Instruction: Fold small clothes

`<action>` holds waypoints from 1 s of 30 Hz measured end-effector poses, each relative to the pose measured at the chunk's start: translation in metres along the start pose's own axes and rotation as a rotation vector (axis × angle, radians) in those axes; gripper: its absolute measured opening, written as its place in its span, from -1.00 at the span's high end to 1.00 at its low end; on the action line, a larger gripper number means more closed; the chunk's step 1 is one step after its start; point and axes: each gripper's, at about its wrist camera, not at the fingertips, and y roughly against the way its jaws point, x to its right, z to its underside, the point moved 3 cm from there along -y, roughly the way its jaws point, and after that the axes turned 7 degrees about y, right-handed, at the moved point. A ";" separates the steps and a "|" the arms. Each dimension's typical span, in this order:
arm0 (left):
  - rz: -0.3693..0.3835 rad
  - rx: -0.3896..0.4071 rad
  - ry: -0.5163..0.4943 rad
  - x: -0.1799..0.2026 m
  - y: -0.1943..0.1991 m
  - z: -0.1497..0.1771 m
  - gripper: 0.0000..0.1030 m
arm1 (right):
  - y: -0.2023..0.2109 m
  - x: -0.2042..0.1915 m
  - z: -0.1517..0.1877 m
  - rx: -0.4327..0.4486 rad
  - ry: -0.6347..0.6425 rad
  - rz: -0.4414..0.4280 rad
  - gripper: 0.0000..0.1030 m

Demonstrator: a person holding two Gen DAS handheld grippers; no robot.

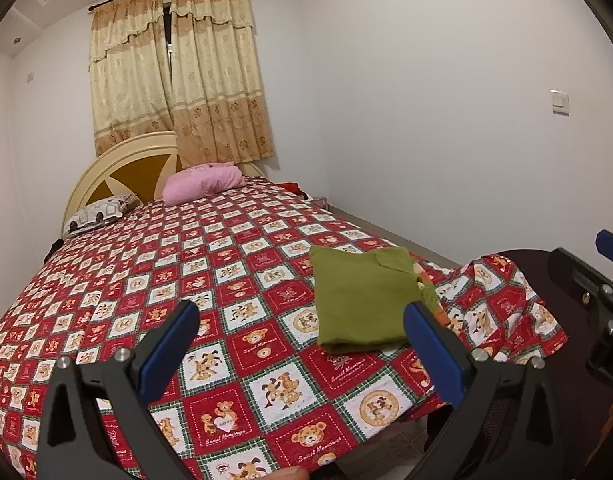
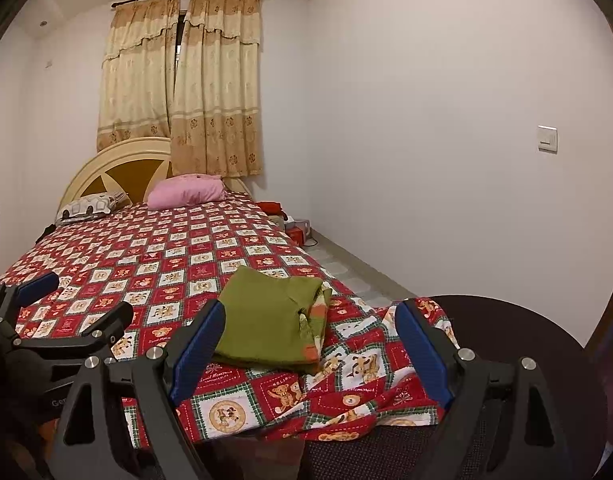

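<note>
- The bed (image 1: 234, 264), under its red teddy-bear check cover, fills everything ahead of both my tongs.
- The green garment (image 1: 358, 300) lies on the bed's near corner, just beyond my right tongs (image 2: 310, 344) and ahead-right of my left tongs (image 1: 302, 344); I judge it already folded into a flat rectangle, so this piece looks finished.
- Both tongs are spread wide and hold nothing.
- It looks soft, its edges roughly squared, with an orange-striped bit peeking from the right side.
- Next I'd need another small garment; none is visible.
</note>
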 end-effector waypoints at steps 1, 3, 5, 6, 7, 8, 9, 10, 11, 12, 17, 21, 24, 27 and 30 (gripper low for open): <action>0.004 -0.005 0.001 -0.001 0.000 0.000 -1.00 | 0.000 0.000 0.000 0.001 0.000 0.000 -0.69; 0.009 -0.014 0.005 -0.002 -0.002 0.001 -1.00 | 0.000 0.001 0.001 0.002 -0.001 0.001 -0.69; 0.010 -0.021 0.010 -0.004 -0.003 0.002 -1.00 | 0.000 0.001 0.001 0.001 0.000 0.002 -0.69; 0.010 -0.027 0.012 -0.005 -0.004 0.002 -1.00 | 0.000 0.001 0.001 0.000 0.000 0.003 -0.69; 0.011 -0.031 0.013 -0.004 -0.005 0.002 -1.00 | 0.000 0.001 0.002 -0.002 0.000 0.003 -0.69; 0.012 -0.035 0.015 -0.005 -0.005 0.003 -1.00 | 0.000 0.001 0.002 -0.003 -0.001 0.003 -0.69; 0.013 -0.037 0.017 -0.005 -0.005 0.003 -1.00 | 0.000 0.002 0.002 -0.005 -0.002 0.003 -0.69; 0.012 -0.038 0.017 -0.004 -0.005 0.003 -1.00 | 0.000 0.002 0.002 -0.006 -0.003 0.002 -0.69; 0.010 -0.036 0.015 -0.005 -0.005 0.003 -1.00 | -0.001 0.002 0.002 -0.008 -0.004 0.002 -0.69; 0.009 -0.033 0.012 -0.004 -0.005 0.003 -1.00 | 0.000 0.002 0.002 -0.008 -0.005 0.002 -0.69; 0.010 -0.025 -0.010 -0.001 -0.004 0.004 -1.00 | 0.001 0.002 0.002 -0.007 -0.011 0.005 -0.69; 0.011 -0.031 -0.005 -0.001 -0.005 0.004 -1.00 | 0.001 0.001 0.002 -0.009 -0.011 0.005 -0.69; 0.019 -0.040 0.002 -0.002 -0.008 0.004 -1.00 | 0.000 0.001 0.003 -0.011 -0.009 0.012 -0.69; 0.026 -0.046 0.014 -0.006 -0.011 0.004 -1.00 | -0.003 0.005 0.005 -0.018 -0.015 0.022 -0.69; 0.018 -0.043 0.014 -0.008 -0.012 0.004 -1.00 | -0.008 0.009 0.009 -0.032 -0.029 0.031 -0.69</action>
